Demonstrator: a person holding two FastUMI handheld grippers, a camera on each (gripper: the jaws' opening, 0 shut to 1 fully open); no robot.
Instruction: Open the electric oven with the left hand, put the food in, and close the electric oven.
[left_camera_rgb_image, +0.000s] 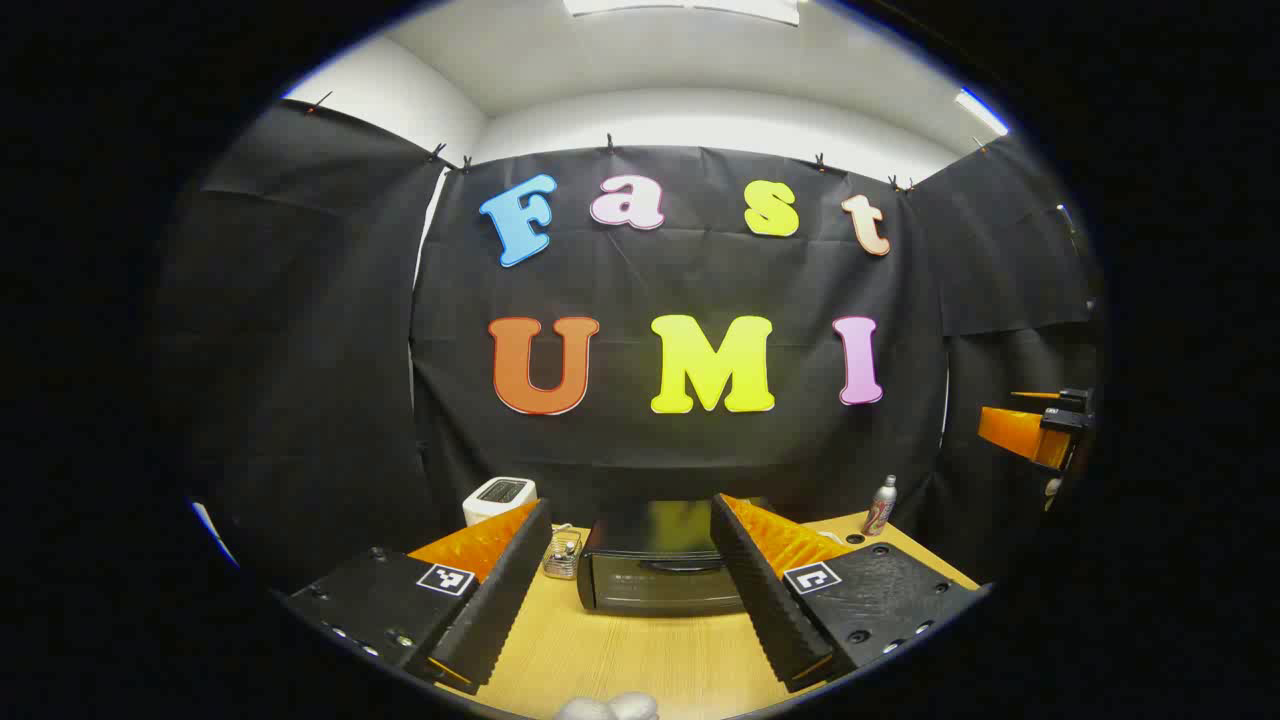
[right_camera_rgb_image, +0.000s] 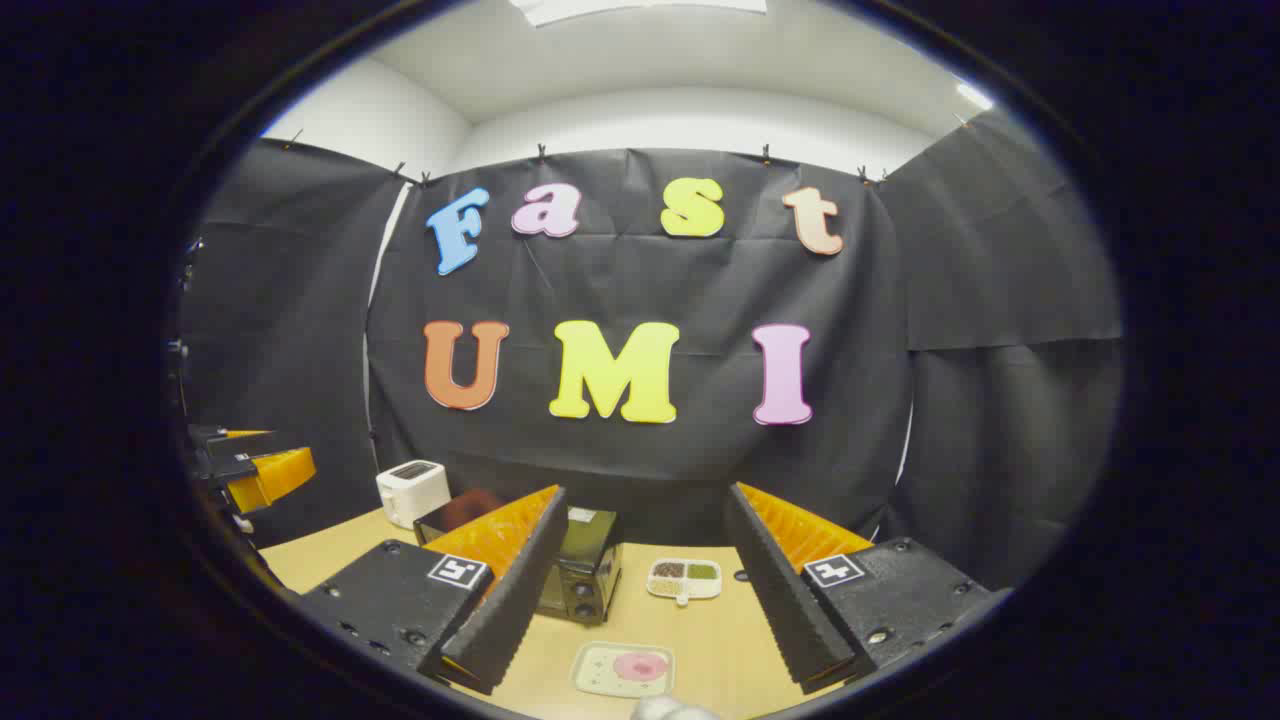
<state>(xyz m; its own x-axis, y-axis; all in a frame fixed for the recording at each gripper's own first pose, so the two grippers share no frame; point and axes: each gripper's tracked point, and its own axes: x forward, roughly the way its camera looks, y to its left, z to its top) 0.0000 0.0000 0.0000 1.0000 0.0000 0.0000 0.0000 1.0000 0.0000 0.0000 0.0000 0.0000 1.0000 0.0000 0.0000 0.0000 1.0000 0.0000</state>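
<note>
Your left gripper (left_camera_rgb_image: 630, 590) hangs above the near part of the table (left_camera_rgb_image: 640, 650) with its fingers wide and nothing between them, and it looks straight at the oven (left_camera_rgb_image: 655, 580). That aim suits the opening step: the oven sits square ahead, its door shut, and the dark handle bar (left_camera_rgb_image: 680, 566) runs across the top of the door in the gap between your fingers. The oven is well apart from the fingertips, so the reach is not yet made.

Your right gripper (right_camera_rgb_image: 640, 600) is also wide and empty. It is held off to the right, likely to leave the door room to swing and to stand ready over the food (right_camera_rgb_image: 640, 667), a pink piece on a pale plate (right_camera_rgb_image: 600, 680) lying near you on the table, just right of the oven's control end.

Around the oven: a white toaster (left_camera_rgb_image: 500, 497) stands far left, a small wire basket (left_camera_rgb_image: 563, 555) sits just beside the oven's left side, and a can (left_camera_rgb_image: 880, 505) stands far right. In the right gripper view a divided tray (right_camera_rgb_image: 684, 580) lies beyond the plate.

I judge the space in front of the door free enough, but mind the basket as you come in. The plate lies close to the oven, so a dropped door may crowd it.
</note>
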